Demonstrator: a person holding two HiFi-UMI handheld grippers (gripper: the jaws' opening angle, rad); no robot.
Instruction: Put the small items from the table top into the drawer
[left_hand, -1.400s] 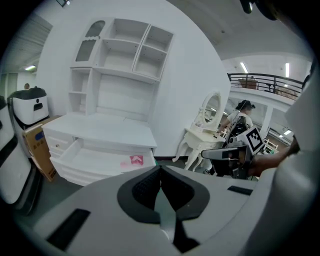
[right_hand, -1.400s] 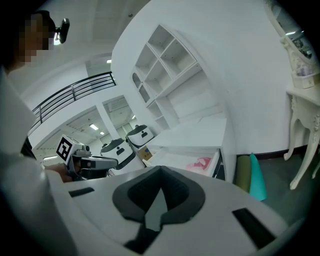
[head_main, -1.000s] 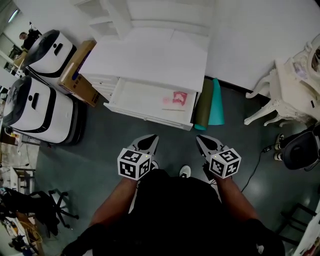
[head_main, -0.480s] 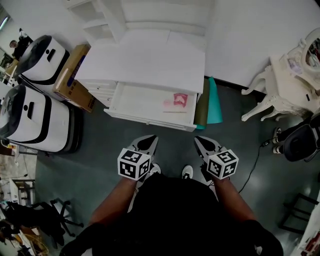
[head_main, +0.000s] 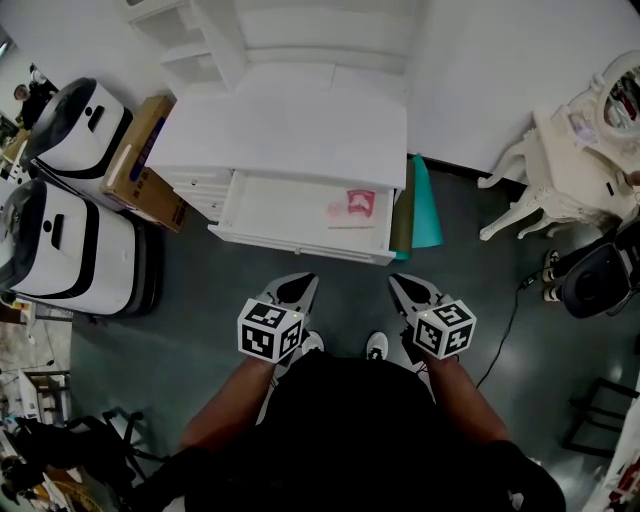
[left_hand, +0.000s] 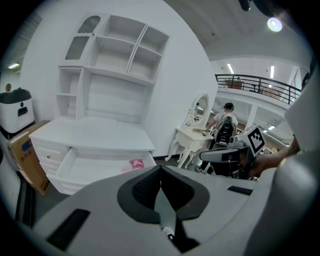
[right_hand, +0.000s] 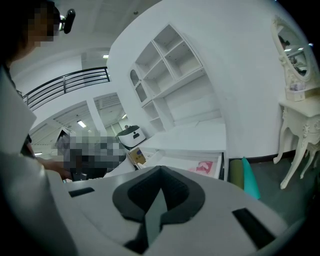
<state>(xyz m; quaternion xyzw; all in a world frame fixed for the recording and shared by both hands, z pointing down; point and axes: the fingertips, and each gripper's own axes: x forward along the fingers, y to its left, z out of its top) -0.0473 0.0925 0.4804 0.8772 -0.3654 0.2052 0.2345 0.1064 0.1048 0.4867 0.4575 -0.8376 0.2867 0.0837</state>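
One white, shallow drawer (head_main: 262, 208) stands pulled out from under the white surface (head_main: 290, 130). A single flat pink-and-red packet (head_main: 359, 203) lies inside it, toward the right end. Well short of it, by the person's waist, the left tongs (head_main: 302, 284) and right tongs (head_main: 398, 284) are both pressed together, gripping nothing.

Left claw (head_main: 298, 284) and right claw (head_main: 400, 285) point forward side by side, jaws together.
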